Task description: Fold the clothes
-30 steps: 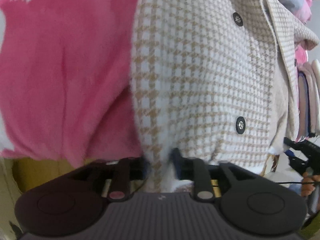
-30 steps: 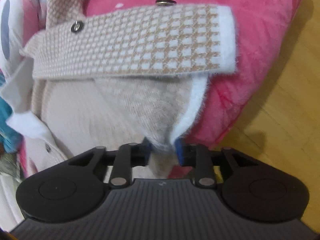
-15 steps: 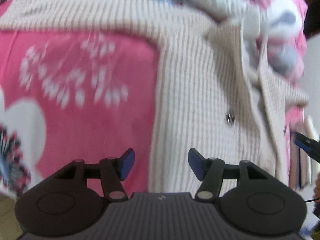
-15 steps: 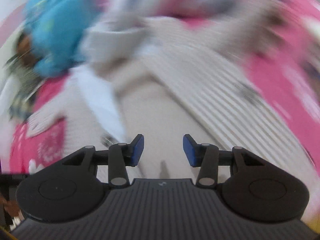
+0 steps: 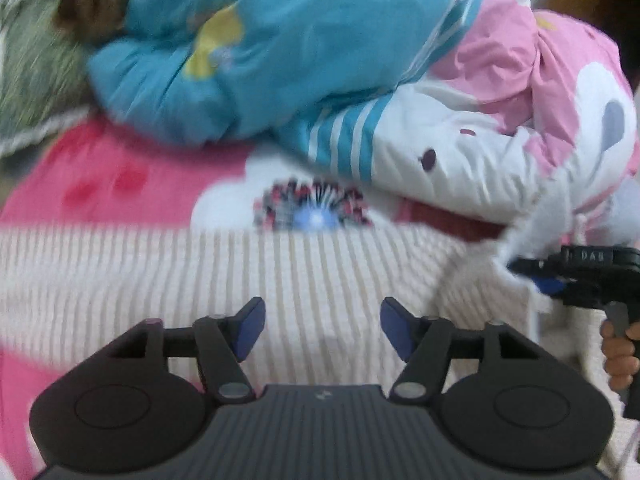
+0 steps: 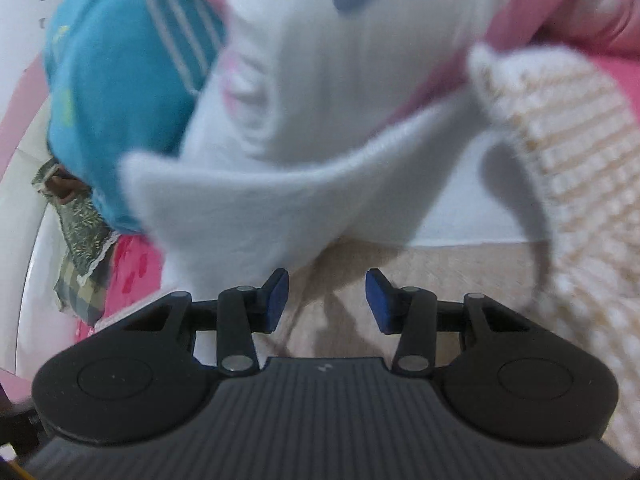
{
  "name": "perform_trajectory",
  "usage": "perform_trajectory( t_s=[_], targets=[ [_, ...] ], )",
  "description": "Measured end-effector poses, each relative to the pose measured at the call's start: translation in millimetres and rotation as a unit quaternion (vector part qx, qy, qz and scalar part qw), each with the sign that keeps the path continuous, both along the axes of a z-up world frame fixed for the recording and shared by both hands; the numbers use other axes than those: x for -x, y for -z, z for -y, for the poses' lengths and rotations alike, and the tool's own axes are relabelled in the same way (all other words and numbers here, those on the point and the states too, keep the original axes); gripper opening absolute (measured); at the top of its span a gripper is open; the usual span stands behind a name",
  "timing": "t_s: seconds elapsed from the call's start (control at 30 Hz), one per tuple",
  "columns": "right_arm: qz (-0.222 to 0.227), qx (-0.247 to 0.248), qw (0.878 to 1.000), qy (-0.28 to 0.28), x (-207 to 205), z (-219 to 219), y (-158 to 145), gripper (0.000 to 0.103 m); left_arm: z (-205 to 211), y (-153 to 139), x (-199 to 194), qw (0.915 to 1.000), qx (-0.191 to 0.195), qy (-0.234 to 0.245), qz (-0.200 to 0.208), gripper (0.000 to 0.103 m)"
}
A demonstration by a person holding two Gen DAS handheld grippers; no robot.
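Both claws, left [image 5: 322,328] and right [image 6: 327,300], released the cardigan [image 5: 200,280] and hover spread.

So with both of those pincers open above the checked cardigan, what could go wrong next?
The right hand-held gripper sits by the cardigan's white collar, which curls upward; grabbing it alone could bunch the fold. The left hand-held gripper hovers over the cardigan lying flat, so it might pinch the pink blanket underneath. The blue quilt crowds the far edge.
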State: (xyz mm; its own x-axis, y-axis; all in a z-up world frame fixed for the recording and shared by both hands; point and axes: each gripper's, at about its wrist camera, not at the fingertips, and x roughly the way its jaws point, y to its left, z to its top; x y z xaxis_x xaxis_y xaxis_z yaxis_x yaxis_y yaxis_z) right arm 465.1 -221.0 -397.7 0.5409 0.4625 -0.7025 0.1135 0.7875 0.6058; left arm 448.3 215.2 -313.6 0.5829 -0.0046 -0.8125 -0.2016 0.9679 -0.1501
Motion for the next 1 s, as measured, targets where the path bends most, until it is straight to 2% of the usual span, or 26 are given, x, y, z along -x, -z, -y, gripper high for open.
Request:
perform_trajectory(
  t_s=[0.17, 0.37, 0.43, 0.5, 0.53, 0.7, 0.77, 0.87, 0.93, 1.0],
  targets=[
    [0.005, -0.002, 1.0, -0.001, -10.3, -13.7, 26.3, 0.037, 11.7, 33.9, -60.1, 0.998, -0.038, 0.049, 0.004, 0.068],
    [0.05, 0.017, 0.998, 0.016, -19.7, -24.5, 36.6, 0.036, 28.4, 72.9, -100.1, 0.9926, -0.065, 0.102, -0.01, 0.075],
    [0.064, 0.024, 0.997, 0.028, -22.9, -27.9, 38.4, 0.032, 27.9, 77.1, -101.5, 0.9918, -0.075, 0.103, -0.005, 0.079],
    [0.087, 0.027, 0.995, 0.048, -22.0, -28.7, 35.1, 0.023, 26.4, 79.8, -101.1, 0.9911, -0.085, 0.102, 0.0, 0.081],
    [0.101, 0.025, 0.993, 0.056, -21.7, -28.8, 32.5, 0.015, 25.7, 81.1, -100.9, 0.9907, -0.09, 0.101, 0.003, 0.081],
    [0.146, 0.023, 0.986, 0.07, -27.4, -33.4, 26.5, 0.01, 17.7, 89.3, -100.7, 0.99, -0.109, 0.088, 0.015, 0.081],
    [0.143, 0.03, 0.987, 0.064, -33.7, -34.4, 33.7, 0.008, 10.8, 95.1, -100.7, 0.992, -0.096, 0.08, 0.019, 0.086],
    [0.099, 0.032, 0.994, 0.045, -50.2, -32.5, 52.5, 0.004, 9.5, 100.4, -97.4, 0.9916, -0.098, 0.08, 0.027, 0.088],
    [0.084, 0.008, 0.996, 0.037, -53.5, -24.3, 50.0, 0.005, 10.1, 100.1, -94.8, 0.9917, -0.097, 0.08, 0.028, 0.088],
    [0.068, 0.018, 0.997, 0.017, -47.8, -20.0, 35.0, 0.009, 10.0, 99.5, -92.5, 0.9921, -0.093, 0.079, 0.028, 0.088]
  ],
)
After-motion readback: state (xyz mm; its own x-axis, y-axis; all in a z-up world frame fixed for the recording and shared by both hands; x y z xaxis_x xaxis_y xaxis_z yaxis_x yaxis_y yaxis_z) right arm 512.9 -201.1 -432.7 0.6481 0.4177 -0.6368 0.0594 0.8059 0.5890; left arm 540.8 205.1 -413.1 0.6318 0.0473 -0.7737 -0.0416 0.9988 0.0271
